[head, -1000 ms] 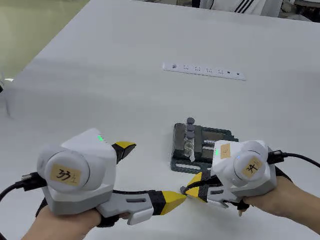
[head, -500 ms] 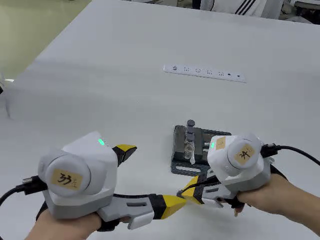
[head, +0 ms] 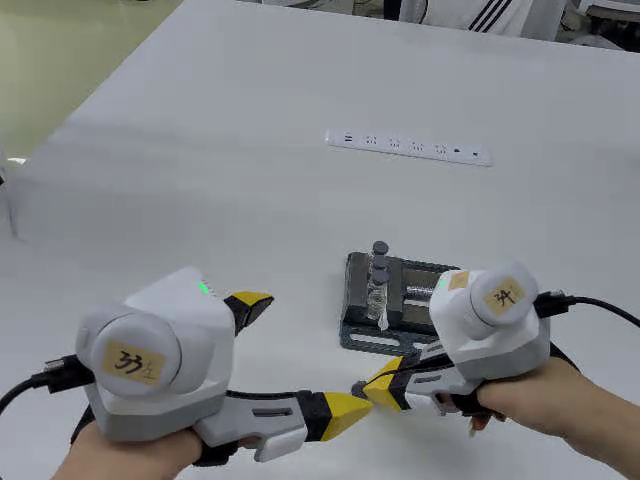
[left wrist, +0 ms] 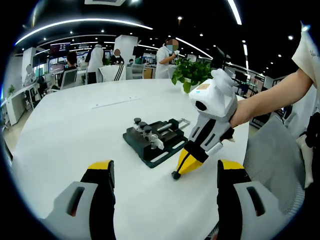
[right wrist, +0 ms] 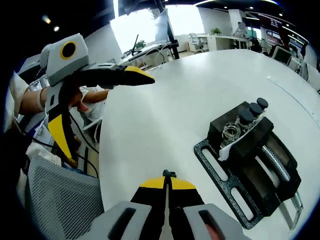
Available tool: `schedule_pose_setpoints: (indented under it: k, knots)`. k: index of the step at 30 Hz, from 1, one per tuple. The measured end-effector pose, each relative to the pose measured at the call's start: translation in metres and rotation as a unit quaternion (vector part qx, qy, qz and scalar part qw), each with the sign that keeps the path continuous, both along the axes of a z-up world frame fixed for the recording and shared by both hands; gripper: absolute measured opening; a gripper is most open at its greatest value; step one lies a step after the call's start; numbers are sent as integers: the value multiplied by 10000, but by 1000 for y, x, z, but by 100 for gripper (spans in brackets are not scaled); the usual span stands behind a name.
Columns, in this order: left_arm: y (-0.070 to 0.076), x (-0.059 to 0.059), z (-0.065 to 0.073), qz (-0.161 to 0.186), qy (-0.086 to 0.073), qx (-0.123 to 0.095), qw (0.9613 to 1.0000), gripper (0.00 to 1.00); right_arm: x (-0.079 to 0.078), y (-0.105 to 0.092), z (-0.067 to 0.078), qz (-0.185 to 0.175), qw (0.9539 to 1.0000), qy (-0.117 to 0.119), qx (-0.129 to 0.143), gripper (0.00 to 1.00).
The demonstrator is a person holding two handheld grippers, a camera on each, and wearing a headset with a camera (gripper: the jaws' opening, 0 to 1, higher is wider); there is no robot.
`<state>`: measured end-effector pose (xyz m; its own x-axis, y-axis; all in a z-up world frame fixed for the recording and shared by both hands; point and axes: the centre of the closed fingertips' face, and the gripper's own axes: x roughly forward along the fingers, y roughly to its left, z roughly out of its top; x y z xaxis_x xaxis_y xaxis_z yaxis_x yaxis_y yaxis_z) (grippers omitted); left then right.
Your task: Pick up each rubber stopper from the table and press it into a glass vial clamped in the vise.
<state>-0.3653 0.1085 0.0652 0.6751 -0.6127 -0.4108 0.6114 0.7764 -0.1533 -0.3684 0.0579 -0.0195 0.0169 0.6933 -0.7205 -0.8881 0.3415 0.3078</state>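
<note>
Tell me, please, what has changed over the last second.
The right tongs tilted, the body rising toward the vise while the shut tips stayed low by the table, a small dark stopper at them. The left tongs stayed open; vise and vials unmoved.

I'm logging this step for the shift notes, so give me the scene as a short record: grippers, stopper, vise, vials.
left gripper: open, holding nothing
right gripper: shut on a small dark stopper at its tips
vise: on the table, just ahead of the right gripper
vials: row clamped in the vise; far ones stoppered, nearest one open
power strip: beyond the vise
</note>
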Motion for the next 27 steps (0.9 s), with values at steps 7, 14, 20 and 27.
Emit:
schedule_pose_setpoints:
  k: [7,14,20,27]
  knots:
    - [2,0,0,-16,-51,37,10000,82,10,-1,22,-941,9900,700,787,0]
    - [-2,2,12,-159,-329,15,9993,77,18,-7,73,-1736,9539,1577,1873,0]
    - [-16,6,35,-444,-709,-29,9965,66,20,-14,114,-2180,9148,2192,2597,0]
    - [-34,7,56,-731,-942,-109,9928,53,14,-18,149,-2755,8433,3249,3276,0]
